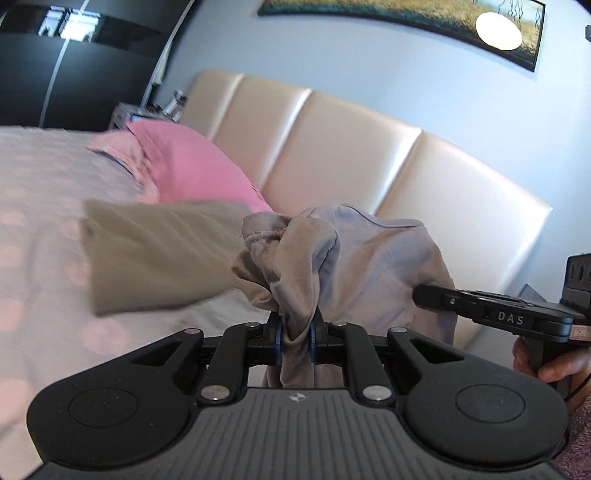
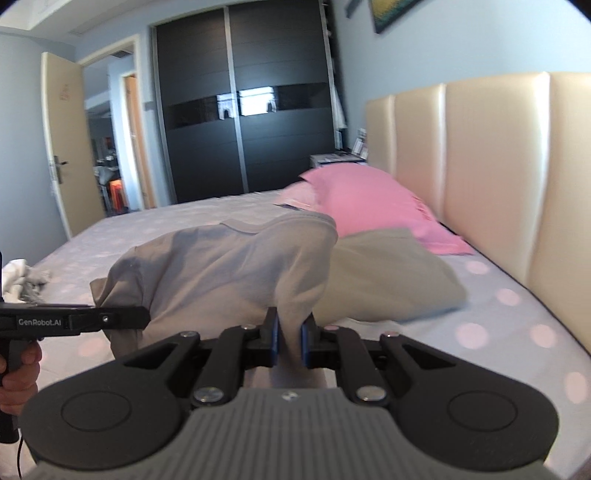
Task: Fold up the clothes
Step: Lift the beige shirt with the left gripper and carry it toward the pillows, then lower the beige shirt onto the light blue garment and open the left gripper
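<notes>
My left gripper (image 1: 296,341) is matte black with blue finger pads (image 1: 277,338), silver screws, two round discs and a ribbed grey plate. My right gripper (image 2: 289,341) matches it. White lettering marks each gripper's side. A fuzzy pink sleeve (image 1: 578,443) shows at four o'clock.

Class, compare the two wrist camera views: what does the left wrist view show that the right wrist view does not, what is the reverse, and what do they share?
Only the left wrist view shows the framed landscape picture's bright round reflection.

Only the right wrist view shows the open cream door and the small white-and-grey clothes heap on the bed.

Both show the pale grey garment clamped by the left gripper and the right gripper, the folded olive-grey cloth, the pink pillow, the cream padded headboard and the dark sliding wardrobe.
</notes>
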Demonstrator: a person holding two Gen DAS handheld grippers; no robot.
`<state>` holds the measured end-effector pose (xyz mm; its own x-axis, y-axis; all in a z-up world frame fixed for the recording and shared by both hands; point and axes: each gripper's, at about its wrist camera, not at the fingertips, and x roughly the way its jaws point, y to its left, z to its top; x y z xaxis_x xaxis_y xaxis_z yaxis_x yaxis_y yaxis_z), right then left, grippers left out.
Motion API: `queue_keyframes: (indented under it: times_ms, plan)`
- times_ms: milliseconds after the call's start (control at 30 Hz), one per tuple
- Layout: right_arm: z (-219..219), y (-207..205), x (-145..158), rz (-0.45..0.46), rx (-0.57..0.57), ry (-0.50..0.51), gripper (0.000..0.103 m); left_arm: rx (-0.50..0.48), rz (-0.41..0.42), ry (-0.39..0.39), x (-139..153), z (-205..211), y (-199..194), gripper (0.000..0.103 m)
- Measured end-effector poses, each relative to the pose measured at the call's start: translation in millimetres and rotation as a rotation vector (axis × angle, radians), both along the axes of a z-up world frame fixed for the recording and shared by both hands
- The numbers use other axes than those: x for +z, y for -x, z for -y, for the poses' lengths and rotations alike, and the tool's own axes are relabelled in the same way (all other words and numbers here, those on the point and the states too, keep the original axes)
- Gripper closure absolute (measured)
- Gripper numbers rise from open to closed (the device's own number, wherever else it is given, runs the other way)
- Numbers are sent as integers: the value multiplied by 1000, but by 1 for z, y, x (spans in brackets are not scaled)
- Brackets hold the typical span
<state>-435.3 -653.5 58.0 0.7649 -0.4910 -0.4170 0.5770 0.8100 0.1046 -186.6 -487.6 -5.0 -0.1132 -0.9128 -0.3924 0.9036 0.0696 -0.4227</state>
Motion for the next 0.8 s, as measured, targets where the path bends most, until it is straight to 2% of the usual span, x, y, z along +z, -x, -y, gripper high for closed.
queue_keyframes:
  times_ms: [167,367,467,567,667,700,733,800]
  plan:
    - [43,32,-11,-38,-32,-24,90,-38,-44,-25,-22,28,30,93]
    - [99,48,-41,-49,-81,-91,89,-42,-1,-102,-54,65,38,98]
    - [124,34,-63,-77,-66,-122,90,-43,6,-143,-68,89,31,102]
    - [138,5,-81,-144,-43,-102,90,-34,3,-213,-81,108,21,102]
    - [146,-11,-90,-188,-46,-86,90,-29,33,-240,-88,114,14,101]
    - [150,-12,-92,-189,-54,-88,90,-23,39,-248,-91,115,12,96]
    - [154,-12,-94,-189,-65,-93,90,-26,34,-261,-94,118,10,85]
    - [161,-10,-97,-186,-82,-104,90,-48,-11,-302,-102,128,7,75]
